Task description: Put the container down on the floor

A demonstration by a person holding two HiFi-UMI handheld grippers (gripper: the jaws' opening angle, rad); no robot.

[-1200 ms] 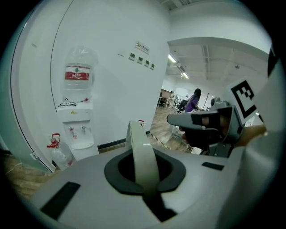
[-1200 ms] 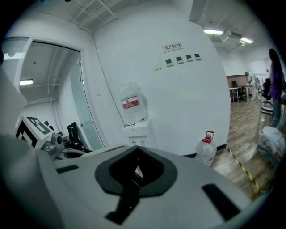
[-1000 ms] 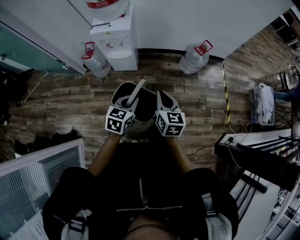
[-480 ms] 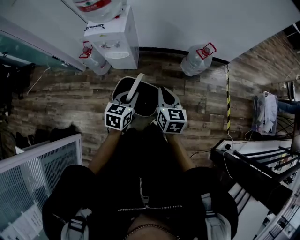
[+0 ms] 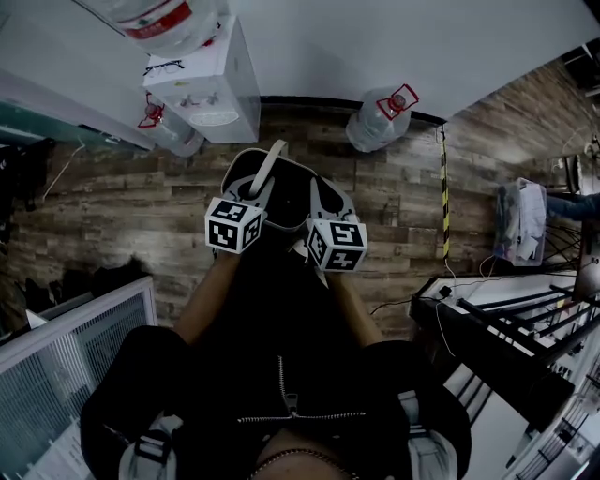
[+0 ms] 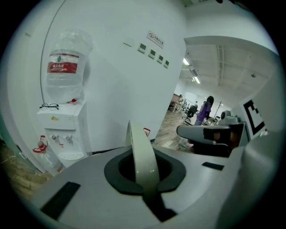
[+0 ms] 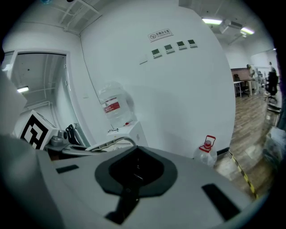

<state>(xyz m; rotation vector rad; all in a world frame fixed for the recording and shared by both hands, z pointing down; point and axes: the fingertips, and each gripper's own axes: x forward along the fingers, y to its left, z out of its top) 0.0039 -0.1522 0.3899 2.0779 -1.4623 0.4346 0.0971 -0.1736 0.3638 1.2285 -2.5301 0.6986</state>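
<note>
Dispenser at the wall
Water dispenser (image 5: 202,89) stands against the wall (image 5: 375,37); left bottle (image 5: 169,131) just beside it, right bottle (image 5: 375,117) well apart, on the floor (image 5: 112,216).

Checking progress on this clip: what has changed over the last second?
The left gripper and right gripper have carried the container a little forward, toward the water dispenser. The left fingers stay shut on its pale handle; the right gripper stays beside it. Nothing was let go.

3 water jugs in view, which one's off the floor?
The red-labelled jug, upended on the white water dispenser. The other two stand on the floor: left jug beside the dispenser, right jug apart.
</note>
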